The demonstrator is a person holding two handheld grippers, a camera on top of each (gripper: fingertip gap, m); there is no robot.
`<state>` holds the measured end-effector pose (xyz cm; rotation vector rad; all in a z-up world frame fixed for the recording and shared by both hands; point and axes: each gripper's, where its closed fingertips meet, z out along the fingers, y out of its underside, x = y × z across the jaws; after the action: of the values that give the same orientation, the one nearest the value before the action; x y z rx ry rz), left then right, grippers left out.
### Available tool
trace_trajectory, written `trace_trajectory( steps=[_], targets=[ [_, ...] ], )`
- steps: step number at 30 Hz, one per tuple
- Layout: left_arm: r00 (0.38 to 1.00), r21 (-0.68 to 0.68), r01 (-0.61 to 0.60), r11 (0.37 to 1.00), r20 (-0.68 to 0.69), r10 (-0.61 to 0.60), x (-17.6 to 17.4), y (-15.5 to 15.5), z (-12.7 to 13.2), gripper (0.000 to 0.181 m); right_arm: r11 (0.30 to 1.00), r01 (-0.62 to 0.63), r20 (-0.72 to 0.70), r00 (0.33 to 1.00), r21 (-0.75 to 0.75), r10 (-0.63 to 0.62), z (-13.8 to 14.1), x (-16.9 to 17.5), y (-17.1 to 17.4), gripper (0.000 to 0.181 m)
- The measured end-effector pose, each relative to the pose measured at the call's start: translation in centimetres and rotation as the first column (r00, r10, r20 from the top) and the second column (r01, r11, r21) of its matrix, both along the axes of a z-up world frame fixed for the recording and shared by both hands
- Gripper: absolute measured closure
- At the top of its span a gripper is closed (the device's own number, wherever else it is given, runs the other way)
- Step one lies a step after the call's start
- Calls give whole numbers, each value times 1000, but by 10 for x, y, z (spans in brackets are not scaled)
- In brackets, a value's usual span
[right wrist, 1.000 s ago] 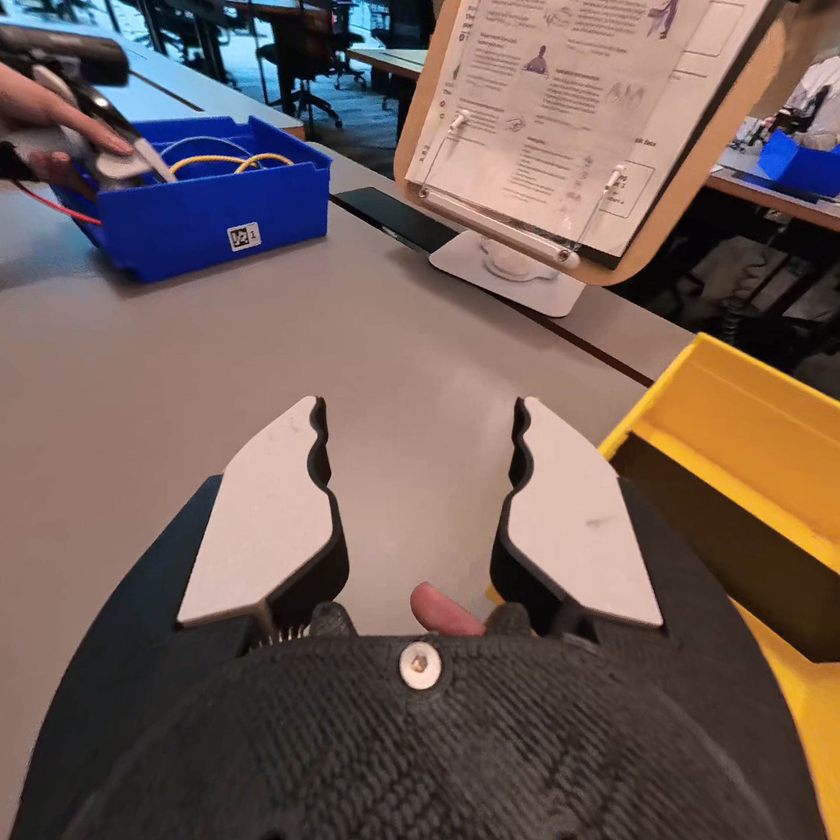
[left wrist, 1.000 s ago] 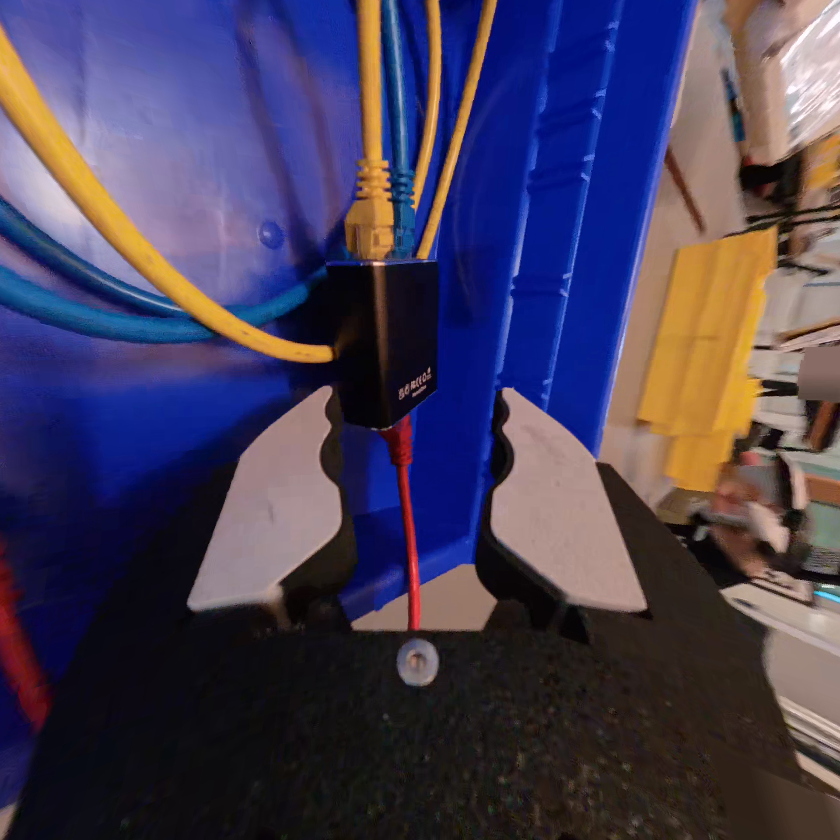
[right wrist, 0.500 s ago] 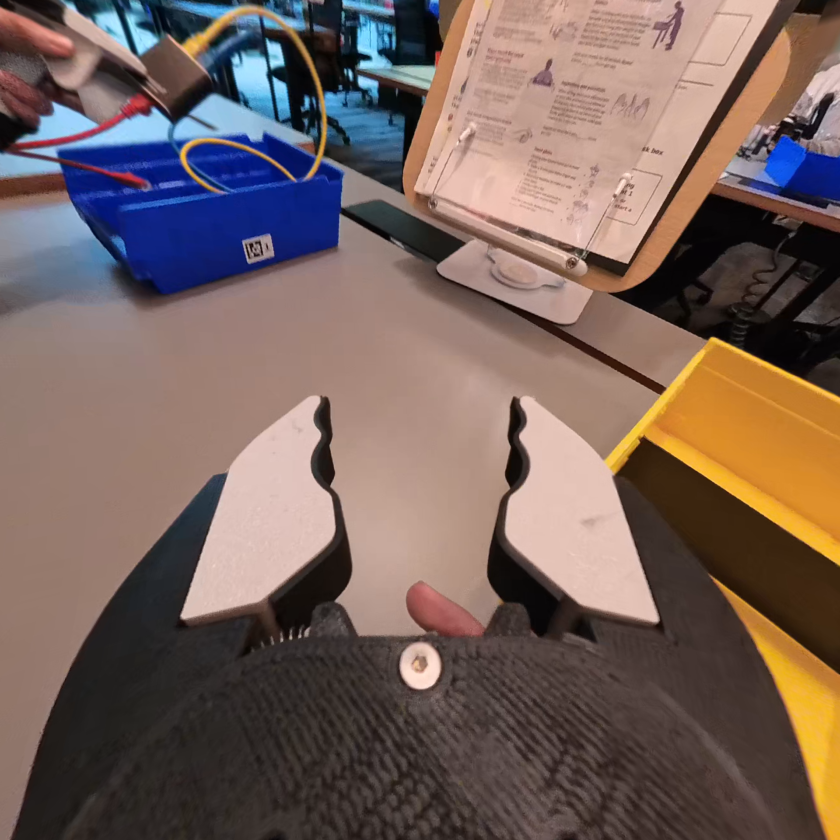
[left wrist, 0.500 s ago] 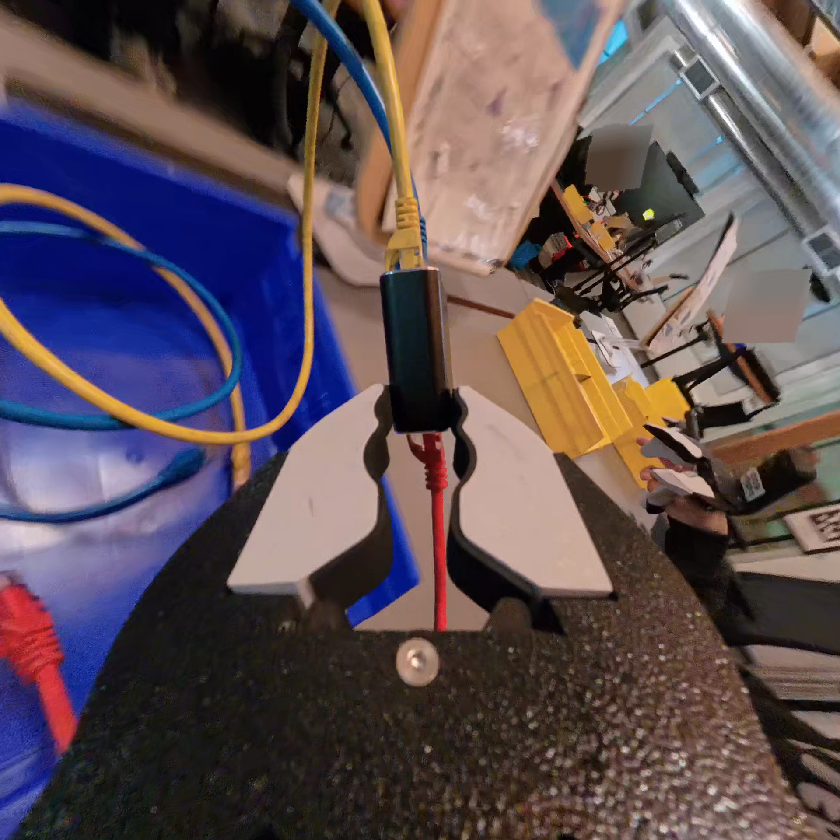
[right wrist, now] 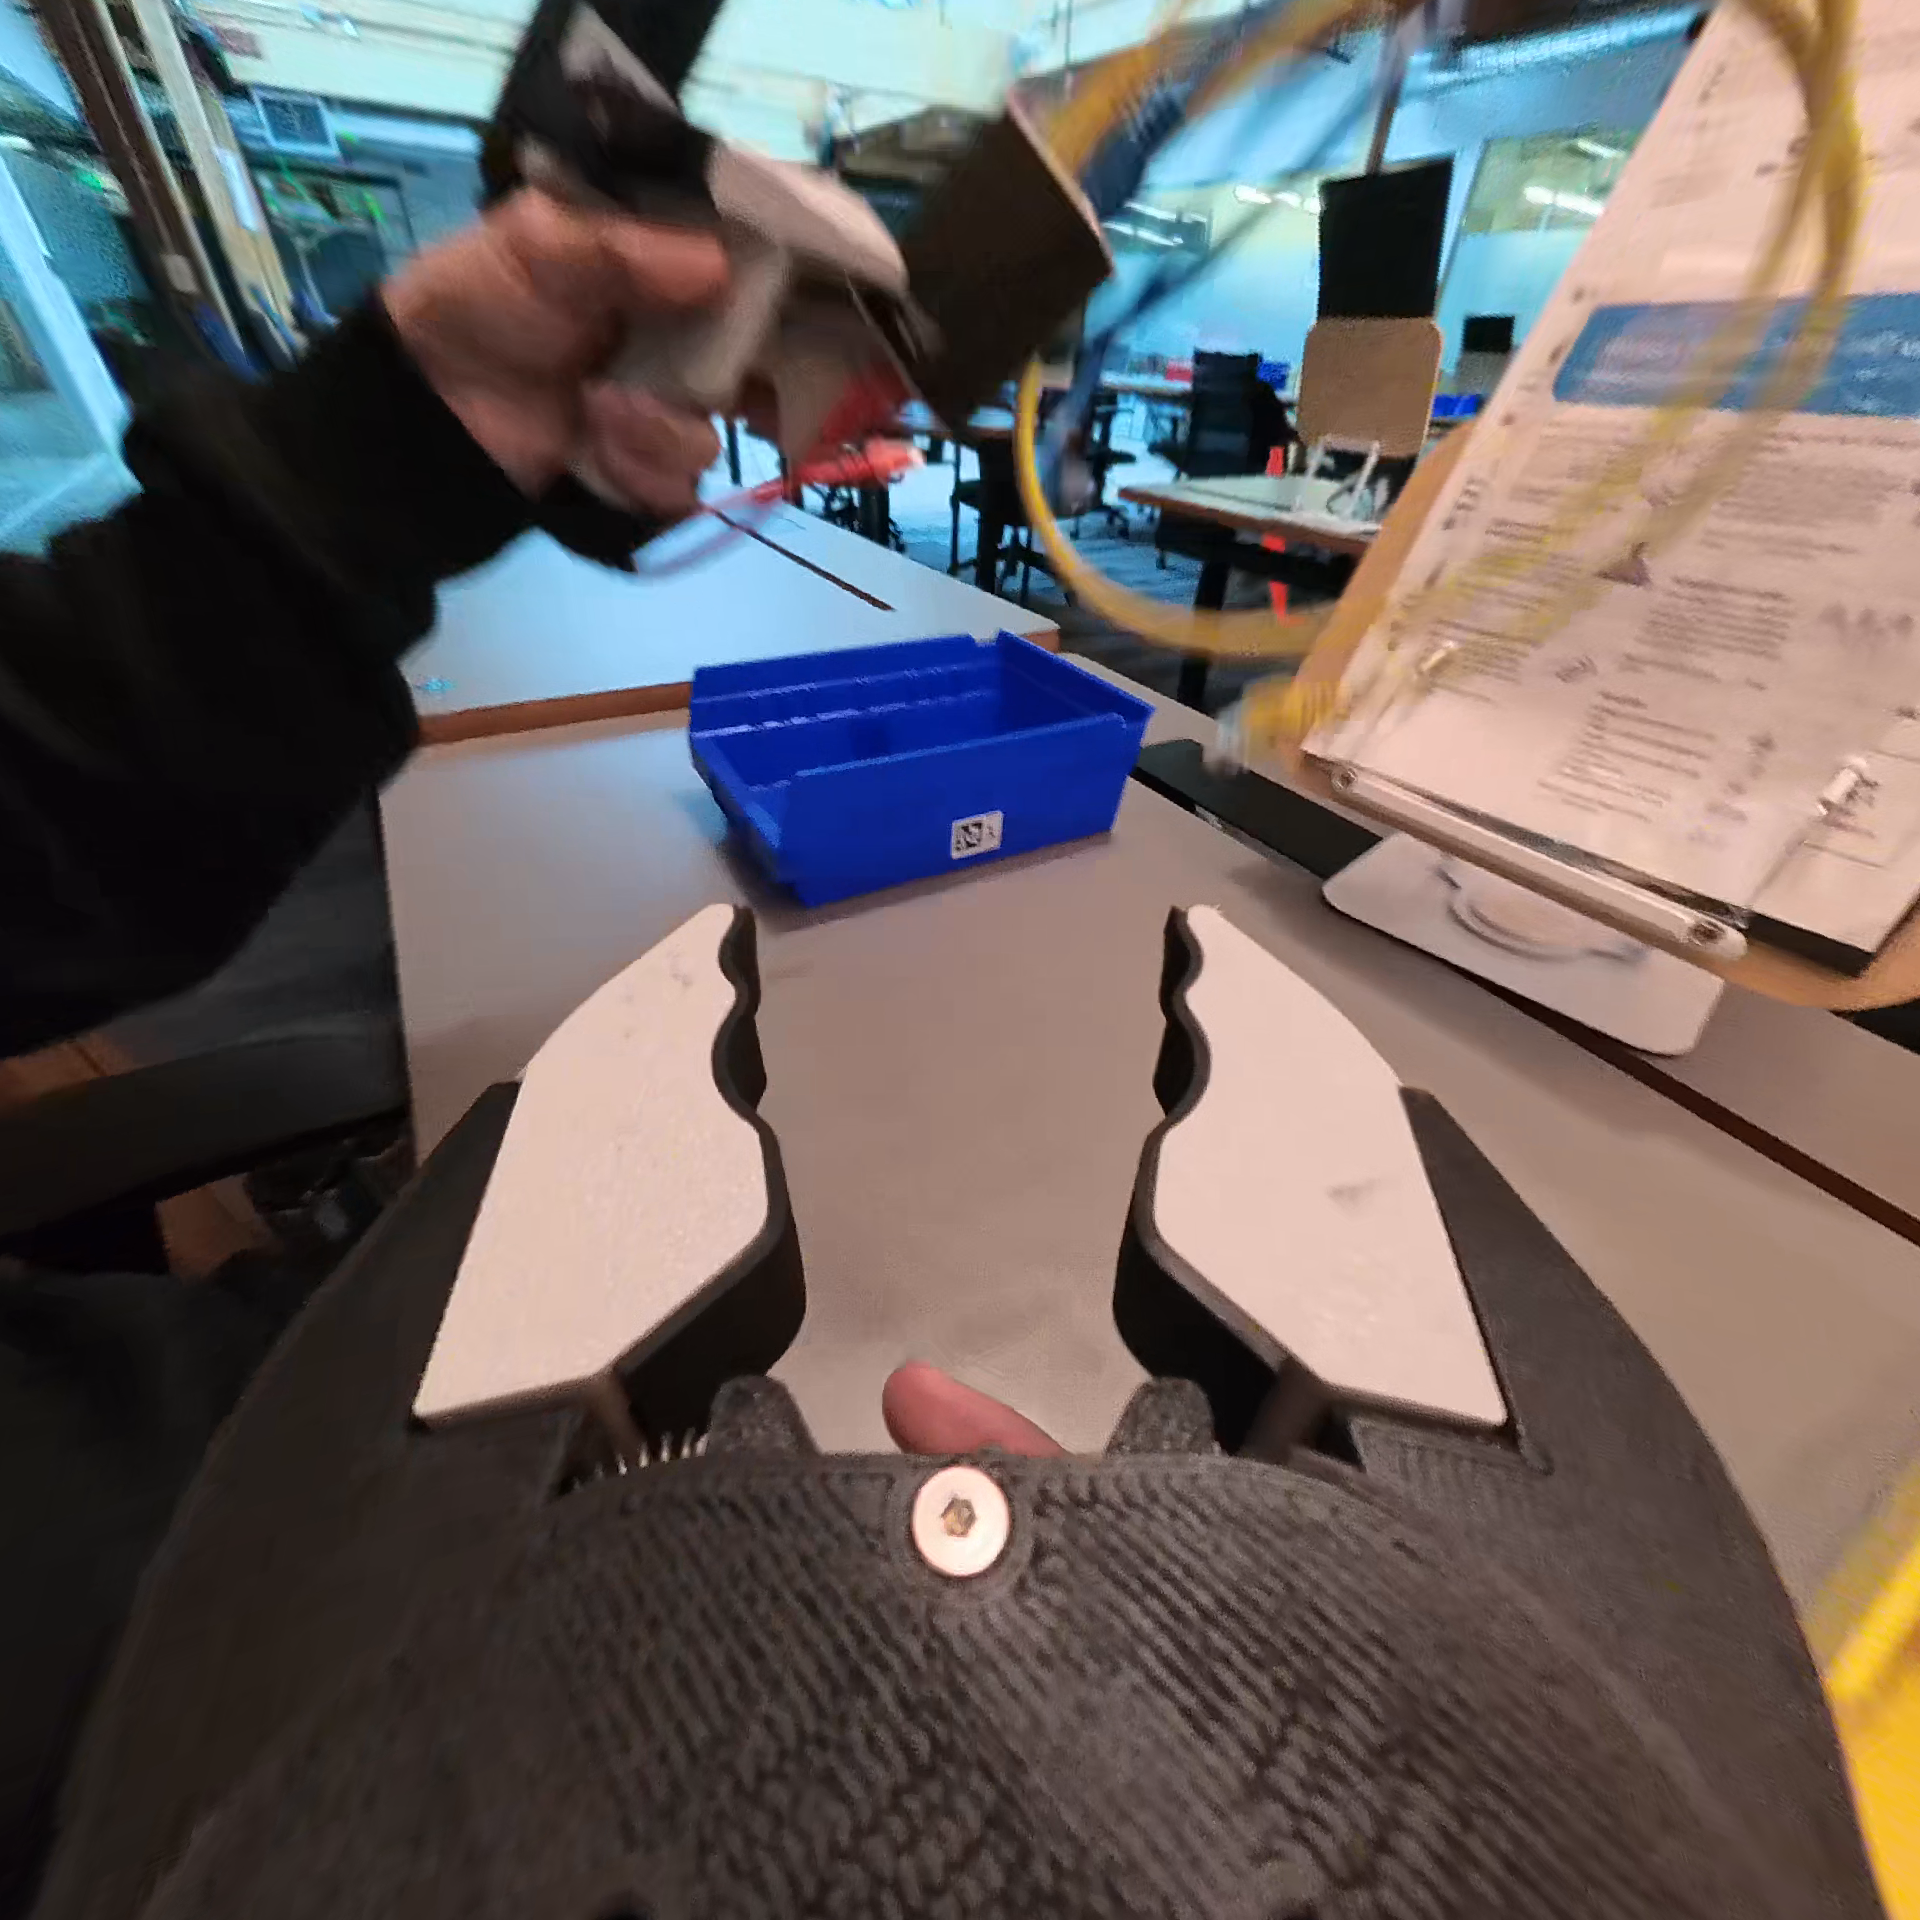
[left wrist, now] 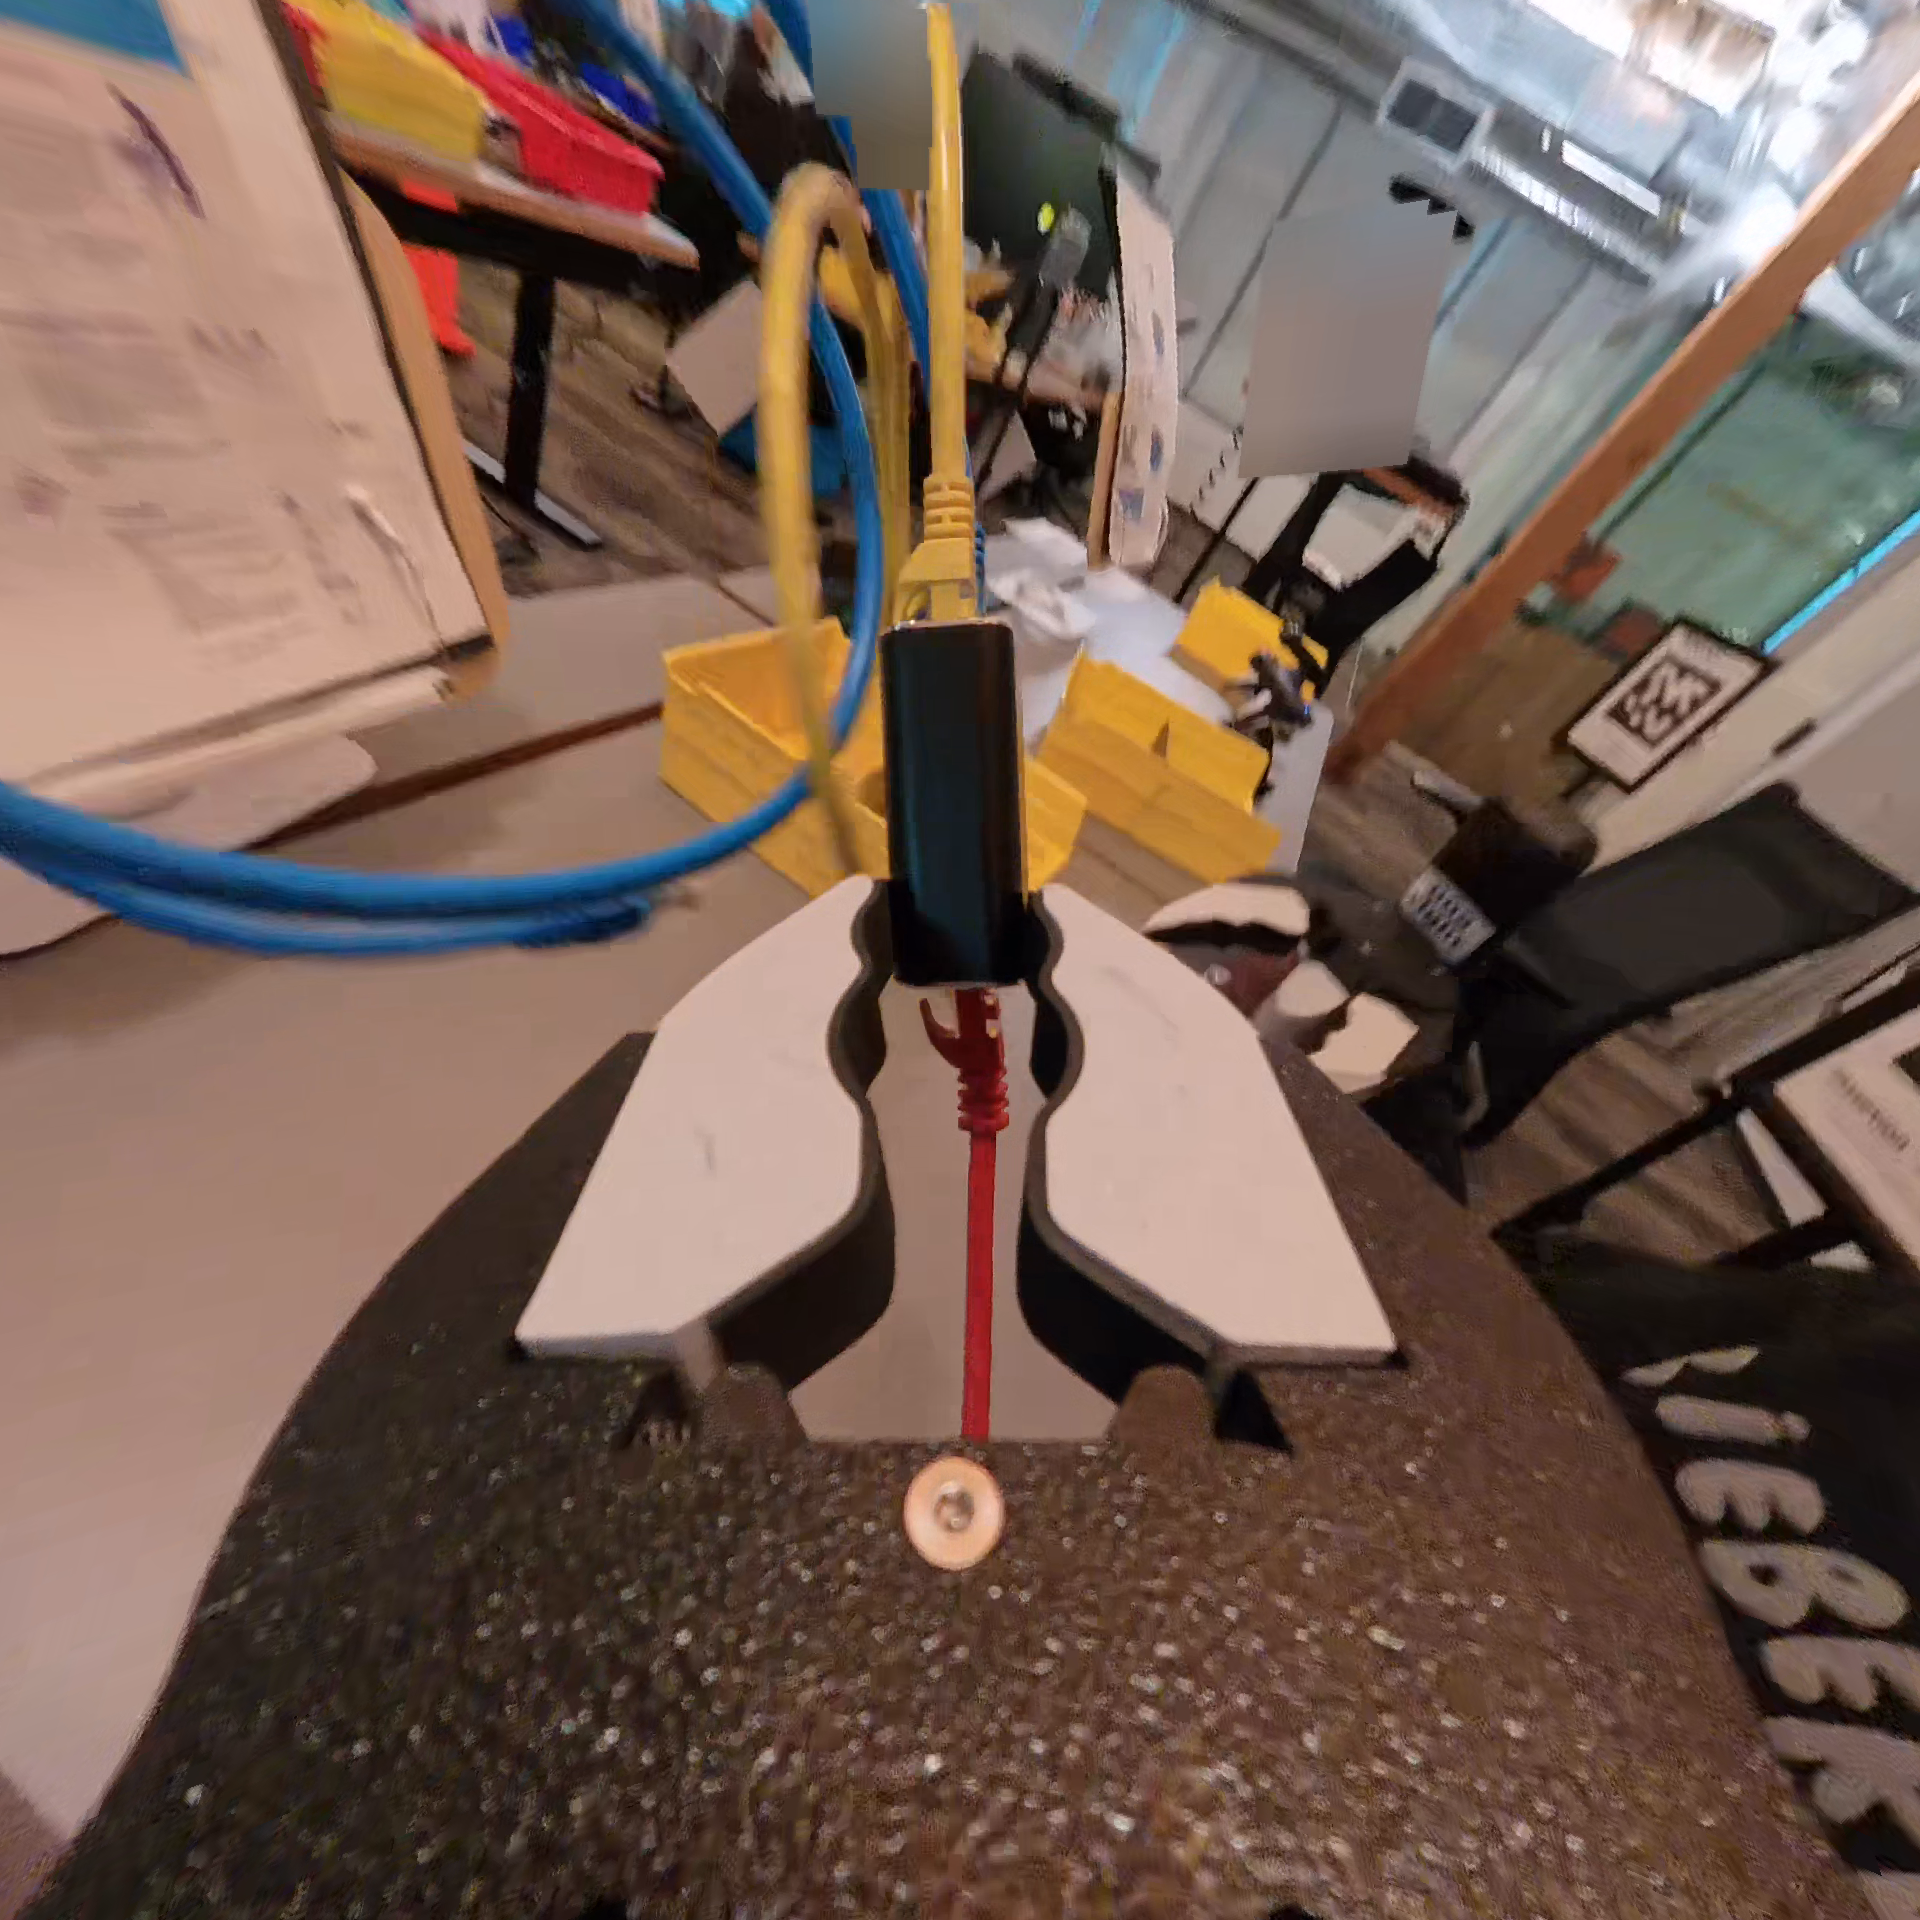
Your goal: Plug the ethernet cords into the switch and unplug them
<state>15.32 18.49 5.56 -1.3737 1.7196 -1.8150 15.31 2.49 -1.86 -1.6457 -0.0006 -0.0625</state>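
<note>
My left gripper [left wrist: 953, 940] is shut on the near end of a black switch [left wrist: 951, 800] and holds it in the air. A red cord [left wrist: 977, 1195] is plugged into its near end and runs back between the fingers. A yellow cord [left wrist: 948, 499] and a blue cord [left wrist: 416, 894] leave its far end and hang in loops. In the right wrist view the switch [right wrist: 997, 260] shows blurred at the top, held by the left gripper in a hand [right wrist: 551, 343]. My right gripper [right wrist: 956, 977] is open and empty above the grey table [right wrist: 935, 1143].
An empty blue bin [right wrist: 914, 769] stands on the table ahead of my right gripper. A paper sheet on a wooden stand [right wrist: 1621, 644] is at the right. Yellow bins [left wrist: 748, 727] lie beyond the switch. A chair [left wrist: 1662, 935] is at the right.
My left gripper closed on the switch inside the blue bin, lifted it out with its cords and swung it right, high over the table. My right gripper stayed open and turned left.
</note>
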Motion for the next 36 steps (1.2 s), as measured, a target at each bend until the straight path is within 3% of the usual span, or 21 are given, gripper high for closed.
trace_trajectory(
  steps=[1,4,6,9,12,15,17,19,20,21,24,26,29,31,36],
  targets=[
    [1000,6,26,1000,-13,-26,2,-13,-17,157,1000,-7,-8,1000,17,8,2,-6,3,107],
    [990,-12,133,991,-40,-133,5,-47,-68,158,1000,-9,-91,996,15,10,-14,-2,17,103],
    [981,-65,171,983,-76,-176,9,-61,-101,158,998,-53,-270,962,-16,46,-43,7,32,104],
    [966,-112,223,968,-104,-235,13,-78,-139,158,985,-169,-551,820,21,152,-80,14,51,115],
    [950,-135,281,950,-104,-295,11,-92,-156,158,978,-202,-664,723,59,190,-104,21,63,117],
    [953,-82,295,952,-49,-299,14,-95,-160,158,935,-280,-684,639,218,351,-93,15,63,153],
    [957,-29,289,957,9,-289,16,-94,-158,158,922,-296,-658,646,252,387,-90,15,62,156],
    [985,95,155,983,61,-161,27,-81,-156,156,944,-230,-690,644,238,331,-93,23,66,156],
    [991,174,44,984,114,-65,32,-71,-149,140,959,-177,-731,620,221,283,-97,31,67,156],
    [981,260,-57,964,192,7,31,-63,-140,126,968,-114,-773,585,223,247,-100,39,68,156],
    [896,468,-272,841,442,44,13,-70,-119,118,953,12,-863,427,303,269,-99,53,67,156],
    [870,541,-303,785,493,-4,3,-86,-126,114,939,56,-891,339,340,303,-97,54,68,157],
    [850,547,-344,763,527,6,1,-90,-144,109,929,59,-901,276,364,336,-93,44,73,157],
    [814,519,-375,768,581,4,1,-85,-149,112,935,16,-902,270,354,337,-92,34,75,157],
    [825,544,-312,779,562,-62,9,-79,-164,112,949,-74,-896,313,307,314,-90,12,78,157]
  ],
)
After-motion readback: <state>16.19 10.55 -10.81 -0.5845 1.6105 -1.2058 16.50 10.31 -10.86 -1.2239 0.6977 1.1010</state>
